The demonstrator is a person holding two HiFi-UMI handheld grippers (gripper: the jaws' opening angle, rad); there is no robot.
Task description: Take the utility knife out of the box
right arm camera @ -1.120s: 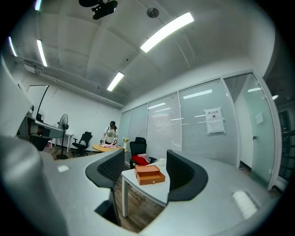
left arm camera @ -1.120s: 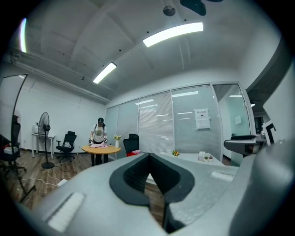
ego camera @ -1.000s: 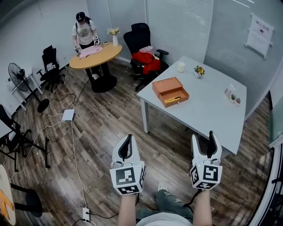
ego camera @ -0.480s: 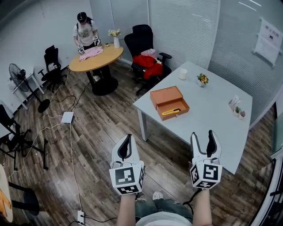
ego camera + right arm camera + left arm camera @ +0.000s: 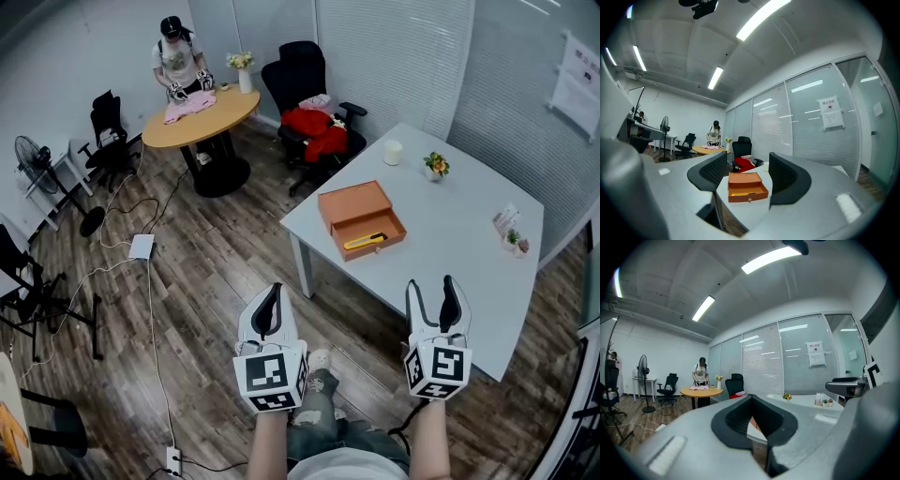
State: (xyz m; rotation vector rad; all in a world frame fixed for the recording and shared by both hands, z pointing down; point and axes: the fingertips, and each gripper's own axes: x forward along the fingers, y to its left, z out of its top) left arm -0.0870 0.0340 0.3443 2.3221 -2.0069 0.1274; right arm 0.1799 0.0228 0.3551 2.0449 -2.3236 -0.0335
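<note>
Room contents, largest first.

- Floor (image 5: 216, 281): dark wood-look planks, with loose cables running across them.
- Glass wall with slatted blinds; a white paper notice (image 5: 581, 70) is stuck to it, its print too small to read.
- White table (image 5: 450, 262): rectangular, smooth matt top, pale legs.
- Round table (image 5: 202, 120): light wood top on a black pedestal. A person (image 5: 178, 61) stands behind it, hands on a pink cloth (image 5: 187, 105).
- Black office chair (image 5: 300, 80): high back, red cloth (image 5: 314, 127) heaped on the seat.
- Box (image 5: 361, 217): orange, cardboard-like, flat and rectangular, on the white table towards its left end. Its drawer is pulled out and has a small knob on the front.
- Left gripper (image 5: 269, 300): pale grey shell with ribbed black pads. The jaws are pressed together with nothing between them, over the floor and well short of the table. Its cube carries black-and-white square markers, no legible text.
- Right gripper (image 5: 433, 292): same build, jaws spread and empty, held over the table's near edge. In the right gripper view the box shows far off between the pads.
- Utility knife (image 5: 364, 242): yellow, slim, lying flat in the open drawer, well apart from both grippers.
- White cup (image 5: 393, 152) and small flower pot (image 5: 435, 166): near the table's far edge.
</note>
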